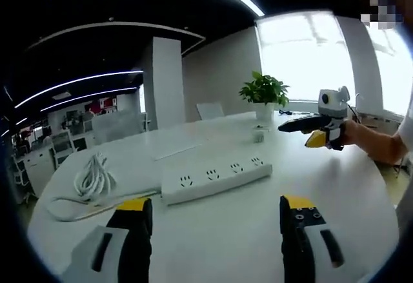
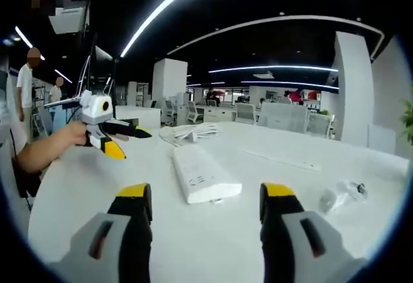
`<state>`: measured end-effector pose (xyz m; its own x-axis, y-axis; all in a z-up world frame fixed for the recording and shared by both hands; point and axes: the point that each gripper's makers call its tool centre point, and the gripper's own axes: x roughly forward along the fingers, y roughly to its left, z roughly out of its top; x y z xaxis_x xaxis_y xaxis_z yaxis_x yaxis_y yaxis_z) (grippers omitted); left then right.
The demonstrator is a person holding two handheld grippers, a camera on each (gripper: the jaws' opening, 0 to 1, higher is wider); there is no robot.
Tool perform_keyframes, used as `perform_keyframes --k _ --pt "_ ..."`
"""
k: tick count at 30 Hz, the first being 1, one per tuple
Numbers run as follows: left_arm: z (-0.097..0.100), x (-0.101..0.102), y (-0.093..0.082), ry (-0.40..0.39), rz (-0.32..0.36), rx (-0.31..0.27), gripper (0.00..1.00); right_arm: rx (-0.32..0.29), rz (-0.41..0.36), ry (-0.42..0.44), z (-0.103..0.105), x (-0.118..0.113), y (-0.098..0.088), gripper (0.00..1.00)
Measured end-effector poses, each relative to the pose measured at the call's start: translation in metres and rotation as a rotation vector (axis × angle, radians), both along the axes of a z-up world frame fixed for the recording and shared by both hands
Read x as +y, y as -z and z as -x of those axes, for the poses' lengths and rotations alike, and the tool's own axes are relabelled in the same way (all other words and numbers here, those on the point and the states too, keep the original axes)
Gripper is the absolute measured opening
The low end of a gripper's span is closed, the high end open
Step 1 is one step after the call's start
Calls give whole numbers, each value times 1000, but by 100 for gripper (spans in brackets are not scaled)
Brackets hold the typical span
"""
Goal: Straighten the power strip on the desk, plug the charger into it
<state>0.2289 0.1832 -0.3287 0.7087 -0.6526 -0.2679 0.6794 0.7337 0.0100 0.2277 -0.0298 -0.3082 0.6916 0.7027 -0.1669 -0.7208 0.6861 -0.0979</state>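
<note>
White desk (image 1: 213, 231) in open office

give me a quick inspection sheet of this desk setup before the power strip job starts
surface: white desk, mostly bare.
job's things: white power strip lying flat, sockets up; small white charger apart from the strip's near end in the right gripper view.
clutter: potted plant at the far edge; a small pale item near its pot, too small to tell.
grippers: left tool open, empty, facing the strip; right tool open, empty.
cables: coiled white cord beyond the strip's end.
surroundings: open office with chairs, pillar, bright window, ceiling light strips, people standing far off.
</note>
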Motion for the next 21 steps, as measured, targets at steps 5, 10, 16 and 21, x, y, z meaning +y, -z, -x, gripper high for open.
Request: perform_keyframes --k 5,10,16,21 --pt "-3 5 -19 3 37 -24 83 -11 15 5 -9 2 -2 68" --pt "-3 8 -10 6 38 -11 83 4 2 4 -27 6 -1 71" --pt "0 5 -6 15 44 -7 83 8 50 9 -43 5 10 73" --pt "-1 4 -10 6 120 -6 83 -11 14 -22 -48 10 7 74"
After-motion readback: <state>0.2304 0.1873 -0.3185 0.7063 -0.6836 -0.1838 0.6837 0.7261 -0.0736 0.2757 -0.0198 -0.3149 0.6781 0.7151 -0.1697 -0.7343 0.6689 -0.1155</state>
